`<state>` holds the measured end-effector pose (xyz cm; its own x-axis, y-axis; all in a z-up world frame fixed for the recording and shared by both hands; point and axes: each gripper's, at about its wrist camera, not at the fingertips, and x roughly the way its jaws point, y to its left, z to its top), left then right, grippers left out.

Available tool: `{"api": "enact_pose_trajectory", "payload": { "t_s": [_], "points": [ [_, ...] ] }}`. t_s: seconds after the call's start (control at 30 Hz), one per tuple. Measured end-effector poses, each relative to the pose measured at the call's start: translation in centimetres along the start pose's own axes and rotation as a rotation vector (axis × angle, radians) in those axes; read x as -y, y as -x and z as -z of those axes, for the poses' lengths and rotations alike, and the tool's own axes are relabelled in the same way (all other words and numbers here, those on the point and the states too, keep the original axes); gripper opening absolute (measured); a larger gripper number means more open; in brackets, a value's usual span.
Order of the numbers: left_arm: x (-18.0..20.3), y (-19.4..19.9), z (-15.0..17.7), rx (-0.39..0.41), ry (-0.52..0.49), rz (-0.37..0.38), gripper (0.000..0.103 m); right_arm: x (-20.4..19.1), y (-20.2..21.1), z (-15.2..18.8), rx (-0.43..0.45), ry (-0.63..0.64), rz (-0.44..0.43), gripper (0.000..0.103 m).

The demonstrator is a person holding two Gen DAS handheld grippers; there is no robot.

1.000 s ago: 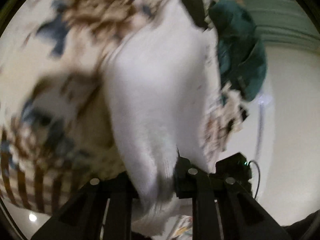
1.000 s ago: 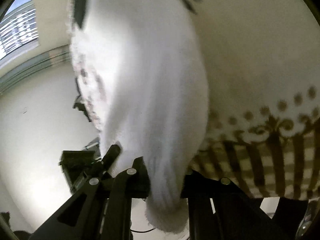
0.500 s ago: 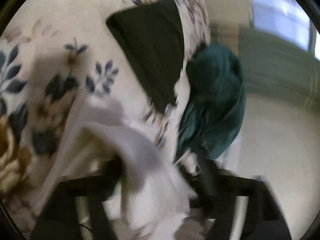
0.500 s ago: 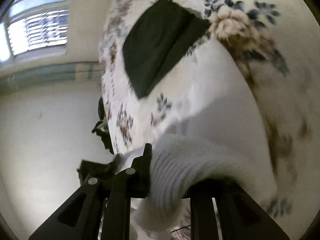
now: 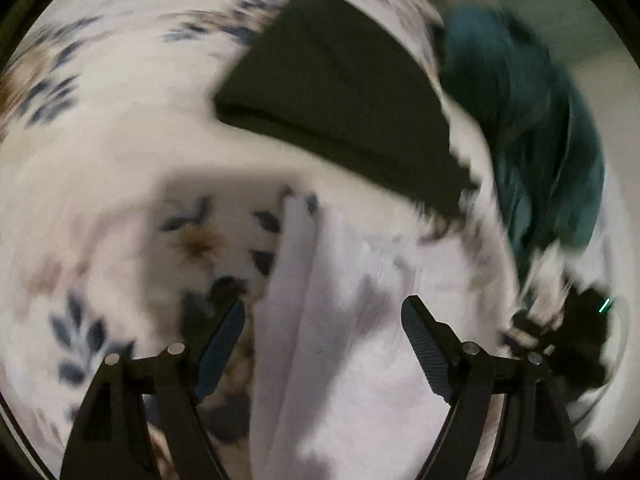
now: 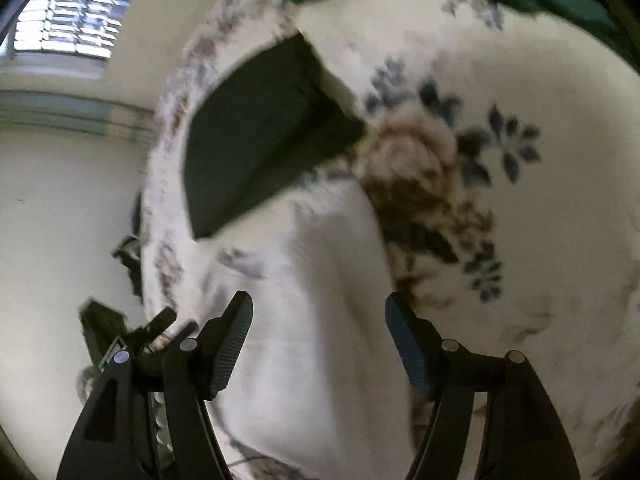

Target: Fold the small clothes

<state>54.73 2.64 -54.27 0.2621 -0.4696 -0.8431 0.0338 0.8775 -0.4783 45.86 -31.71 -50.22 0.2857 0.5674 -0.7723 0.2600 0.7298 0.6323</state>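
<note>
So you've let go on both sides: half a second back each gripper was clamped on the small white knit garment (image 5: pixel 340 340), and now your left gripper (image 5: pixel 323 334) and right gripper (image 6: pixel 319 336) both have their jaws spread wide with nothing pinched. The white piece is lying on the cream floral-print blanket (image 5: pixel 100 152), right under and between both sets of fingers, so I'd guess that fold just got laid down and what's left is smoothing it or grabbing the next item. The folded black cloth rectangle (image 6: pixel 256 136) sits just beyond it, apart from it, and the crumpled teal garment (image 5: pixel 532 128) hangs off the blanket's far edge. Only the right view shows the barred window (image 6: pixel 68 28); only the left shows the teal pile in full, but it's pretty blurry.
</note>
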Motion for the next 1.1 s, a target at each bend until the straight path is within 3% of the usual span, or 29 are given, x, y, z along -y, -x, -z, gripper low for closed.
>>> {"api": "enact_pose_trajectory", "payload": {
  "t_s": [0.03, 0.07, 0.1, 0.13, 0.17, 0.3, 0.4, 0.5, 0.57, 0.6, 0.63, 0.67, 0.7, 0.73, 0.77, 0.8, 0.83, 0.87, 1.0, 1.07, 1.1],
  "points": [
    [0.9, -0.3, 0.3, 0.018, -0.054, 0.000, 0.036, 0.2, -1.0, 0.3, -0.021, 0.004, -0.010, 0.071],
    [1.2, -0.5, 0.5, 0.033, -0.089, -0.002, 0.008, 0.1, -1.8, 0.6, -0.040, 0.021, -0.023, 0.071],
    [1.8, -0.1, 0.8, 0.054, -0.120, -0.015, 0.008, -0.3, -2.4, 0.8, -0.040, 0.049, -0.019, 0.061],
    [2.0, 0.6, 1.0, 0.081, -0.125, -0.011, 0.008, -0.7, -2.4, 1.2, -0.018, 0.083, -0.001, 0.008],
    [1.7, 1.4, 0.9, 0.107, -0.113, -0.006, 0.008, -1.2, -2.4, 1.3, -0.009, 0.115, 0.034, 0.006],
    [-1.0, 2.9, -0.2, 0.140, -0.012, 0.013, 0.008, -2.3, -0.2, 0.9, 0.105, 0.122, 0.092, 0.005],
    [-2.9, 1.9, -2.2, 0.119, 0.045, 0.009, 0.008, -2.9, 0.4, -0.8, 0.157, 0.115, 0.134, 0.004],
    [-5.1, -0.7, -3.7, 0.043, 0.131, 0.027, 0.008, -2.9, -1.2, -2.9, 0.152, 0.106, 0.191, 0.004],
    [-5.9, -1.8, -3.7, -0.018, 0.181, 0.058, 0.012, -2.0, -3.9, -4.2, 0.088, 0.099, 0.272, 0.004],
    [-6.4, -1.8, -3.5, -0.036, 0.228, 0.112, 0.014, -1.5, -5.0, -4.4, 0.054, 0.094, 0.303, 0.004],
    [-6.9, -1.3, -3.2, -0.048, 0.277, 0.179, 0.028, -1.3, -6.0, -4.6, 0.006, 0.092, 0.311, 0.004],
    [-7.3, -0.7, -2.7, -0.053, 0.314, 0.227, 0.038, -1.1, -6.7, -4.6, -0.050, 0.080, 0.291, 0.005],
    [-7.6, 0.2, -2.2, -0.046, 0.343, 0.263, 0.056, -0.9, -6.8, -4.6, -0.078, 0.063, 0.264, 0.006],
    [-8.0, 1.7, -1.3, -0.011, 0.358, 0.306, 0.061, -0.7, -6.4, -4.4, -0.098, 0.049, 0.229, 0.008],
    [-8.2, 2.8, -0.5, 0.015, 0.366, 0.332, 0.061, -0.5, -5.6, -4.1, -0.109, 0.042, 0.174, 0.009],
    [-8.3, 3.4, 0.1, 0.017, 0.371, 0.336, 0.061, -0.2, -4.7, -3.6, -0.111, 0.029, 0.132, 0.019],
    [-8.2, 4.1, 1.3, 0.008, 0.369, 0.329, 0.061, 0.5, -3.6, -3.0, -0.106, -0.003, 0.095, 0.036],
    [-8.0, 4.4, 2.0, 0.003, 0.363, 0.329, 0.061, 1.5, -2.6, -2.2, -0.092, -0.044, 0.058, 0.040],
    [-6.4, 3.8, 5.8, -0.068, 0.306, 0.313, 0.059, 5.9, -1.8, 2.0, -0.171, -0.240, -0.082, 0.043],
    [-5.5, 3.3, 7.1, -0.061, 0.291, 0.301, 0.058, 7.1, -2.3, 4.0, -0.211, -0.297, -0.105, 0.043],
    [-5.1, 3.3, 7.6, -0.043, 0.282, 0.304, 0.043, 7.8, -3.0, 5.1, -0.235, -0.318, -0.100, 0.043]
  ]
}}
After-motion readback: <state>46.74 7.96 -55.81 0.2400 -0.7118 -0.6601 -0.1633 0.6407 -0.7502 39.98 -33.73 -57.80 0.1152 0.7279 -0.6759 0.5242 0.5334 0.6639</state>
